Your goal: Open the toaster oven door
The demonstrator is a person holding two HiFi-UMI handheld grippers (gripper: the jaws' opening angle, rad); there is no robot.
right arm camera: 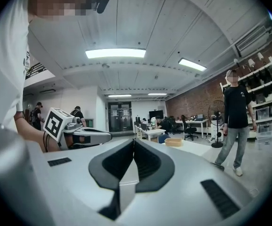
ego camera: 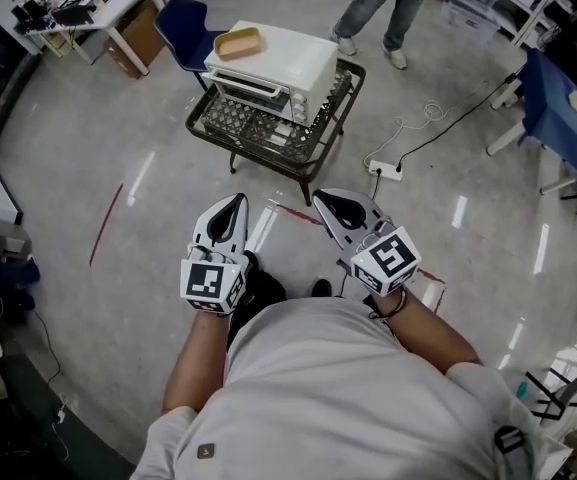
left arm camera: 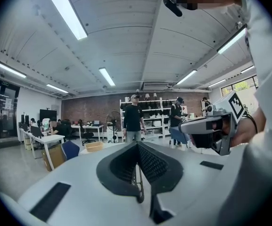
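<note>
A white toaster oven (ego camera: 273, 68) stands on a black wire cart (ego camera: 340, 111) ahead of me, its glass door facing front-left and closed. A tan tray (ego camera: 237, 42) lies on its top; the same tan tray (left arm camera: 94, 146) (right arm camera: 173, 141) shows small in both gripper views. My left gripper (ego camera: 234, 206) is held level in front of my body, jaws shut with nothing between them. My right gripper (ego camera: 327, 201) is beside it, also shut and empty. Both are well short of the oven, over the floor.
A blue chair (ego camera: 182, 26) stands behind the cart. A person (ego camera: 380, 8) stands beyond it at the right. A white power strip (ego camera: 386, 170) and its cable lie on the floor right of the cart. Red tape (ego camera: 106, 224) marks the floor at left. Desks line the room's edges.
</note>
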